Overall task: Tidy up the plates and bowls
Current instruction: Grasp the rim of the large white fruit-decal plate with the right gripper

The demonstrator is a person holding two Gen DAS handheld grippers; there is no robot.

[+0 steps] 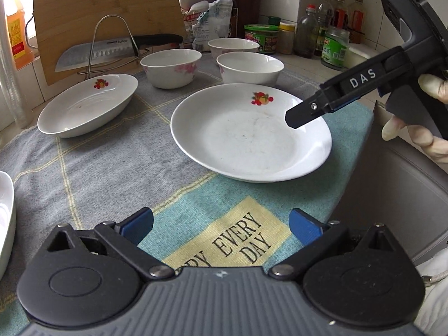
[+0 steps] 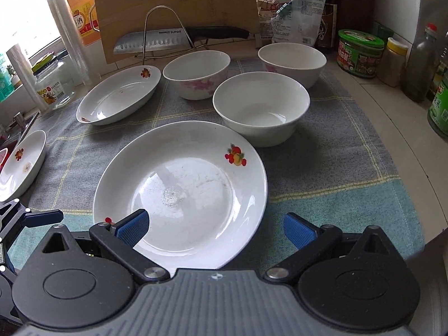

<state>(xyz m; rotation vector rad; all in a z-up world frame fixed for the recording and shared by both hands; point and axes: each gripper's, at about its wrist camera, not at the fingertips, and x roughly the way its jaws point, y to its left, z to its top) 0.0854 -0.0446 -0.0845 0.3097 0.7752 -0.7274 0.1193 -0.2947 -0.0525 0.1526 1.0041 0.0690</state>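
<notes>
A round white plate [image 1: 249, 137] [image 2: 184, 190] with a fruit print lies on the cloth. My right gripper [image 2: 215, 228] is open; its jaws straddle the plate's near rim, and in the left wrist view one finger [image 1: 301, 116] hangs over the plate's right side. My left gripper [image 1: 221, 226] is open and empty, low over the cloth in front of the plate. An oval dish [image 1: 86, 105] [image 2: 120, 98] lies at the left. Three white bowls [image 1: 170, 67] [image 1: 249, 67] [image 1: 232, 46] [image 2: 196, 72] [image 2: 260, 106] [image 2: 292, 61] stand behind. Another oval dish [image 2: 21, 165] [image 1: 4, 218] sits at the far left.
A cloth [image 1: 112, 168] [image 2: 336, 168] covers the counter. A knife on a wire rack [image 1: 98, 53] [image 2: 151, 42] and a cutting board [image 1: 106, 8] [image 2: 173, 5] stand behind. Jars and bottles [image 1: 333, 47] [image 2: 359, 53] line the right. An oil bottle [image 2: 81, 8] and a glass jar [image 2: 53, 84] stand left.
</notes>
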